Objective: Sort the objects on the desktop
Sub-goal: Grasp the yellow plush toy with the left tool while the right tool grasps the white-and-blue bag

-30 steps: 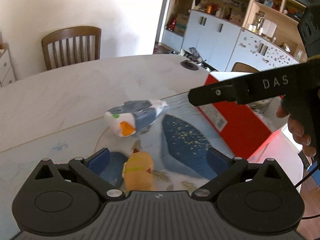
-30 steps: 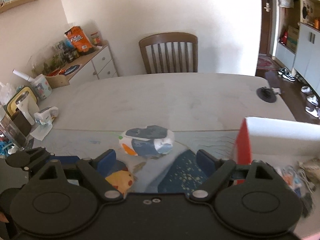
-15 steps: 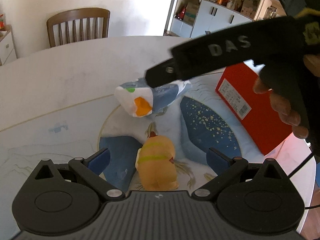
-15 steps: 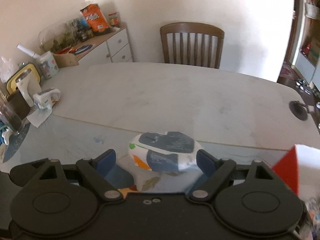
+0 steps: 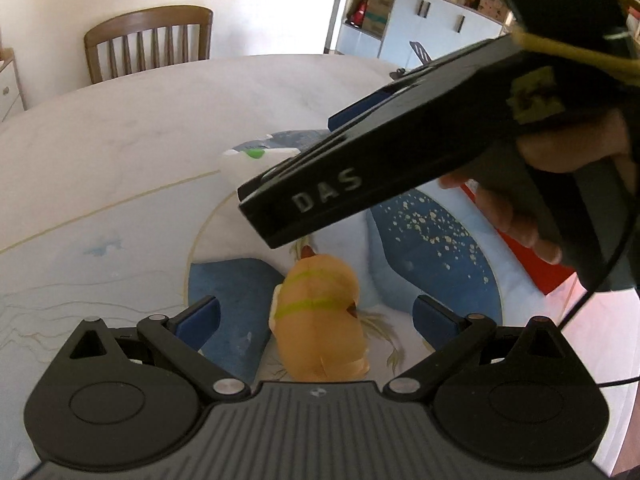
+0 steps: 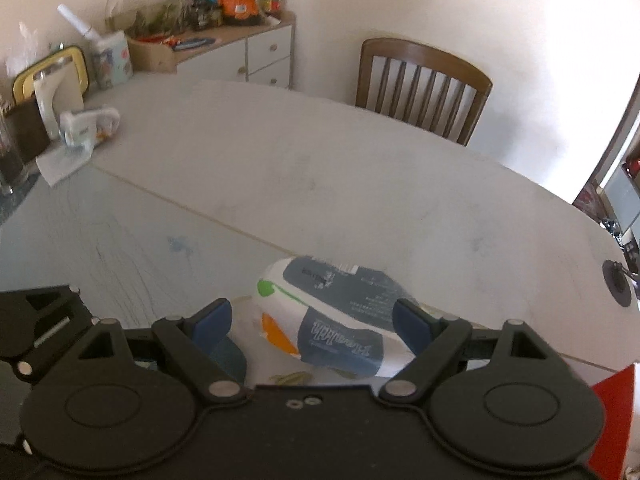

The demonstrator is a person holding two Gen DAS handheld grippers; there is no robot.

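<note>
A white and blue tissue pack (image 6: 332,316) lies on the table mat. My right gripper (image 6: 312,318) is open, with one blue pad on each side of the pack. In the left wrist view the right gripper's black body crosses over the pack (image 5: 256,156) and hides most of it. An orange plush toy (image 5: 320,316) lies on the mat between the open pads of my left gripper (image 5: 316,316). Neither gripper holds anything.
A red box (image 5: 548,268) stands at the right of the mat (image 5: 432,248); its corner shows in the right wrist view (image 6: 612,412). A wooden chair (image 6: 420,84) stands at the table's far side. Bottles, a cup and paper (image 6: 76,128) crowd the table's left end.
My right gripper has moved forward and left, so its open pads now flank the tissue pack. My left gripper has come closer to the plush toy, which now sits between its pads.
</note>
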